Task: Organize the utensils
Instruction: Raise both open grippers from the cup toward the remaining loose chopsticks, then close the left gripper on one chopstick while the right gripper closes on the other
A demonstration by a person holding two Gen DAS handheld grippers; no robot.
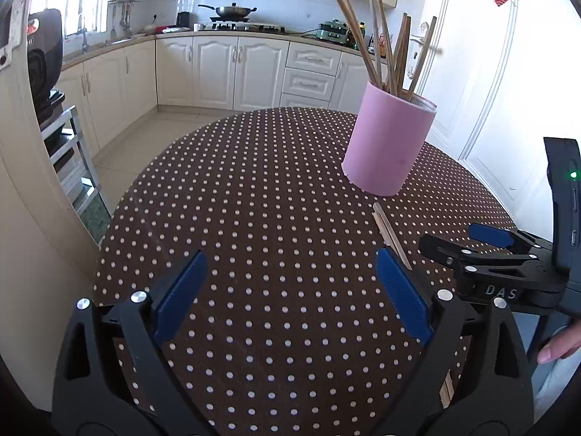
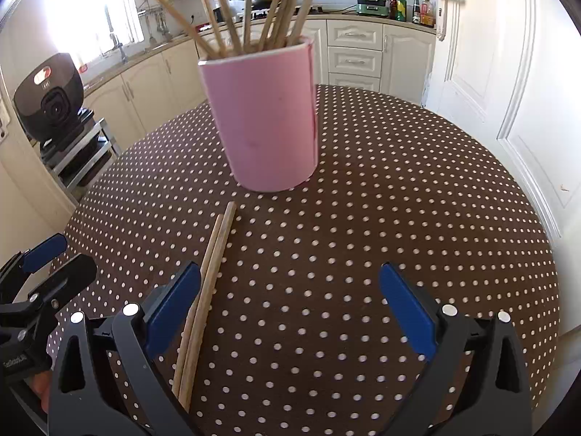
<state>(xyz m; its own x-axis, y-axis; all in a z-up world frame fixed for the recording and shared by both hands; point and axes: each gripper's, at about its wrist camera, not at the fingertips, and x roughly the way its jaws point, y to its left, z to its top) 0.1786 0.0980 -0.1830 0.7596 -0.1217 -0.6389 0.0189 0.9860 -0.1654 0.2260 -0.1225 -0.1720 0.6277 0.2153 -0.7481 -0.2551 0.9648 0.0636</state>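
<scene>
A pink cup [image 1: 388, 141] [image 2: 263, 116] stands on the dotted table, holding several wooden chopsticks [image 1: 390, 47] [image 2: 254, 7]. Two loose chopsticks [image 2: 210, 283] [image 1: 390, 234] lie side by side on the cloth just in front of the cup. My right gripper [image 2: 290, 294] is open above the table, its left finger right beside the loose pair. My left gripper [image 1: 290, 287] is open over bare cloth, left of the pair. In the left wrist view the right gripper [image 1: 468, 243] shows at the right edge; in the right wrist view the left gripper [image 2: 54, 258] shows at the left edge.
The round table [image 1: 254, 189] [image 2: 399, 189] wears a brown cloth with white dots. A black appliance on a metal rack [image 2: 51, 101] stands left of the table. White kitchen cabinets [image 1: 218, 69] line the back wall, and a white door [image 2: 490, 72] is on the right.
</scene>
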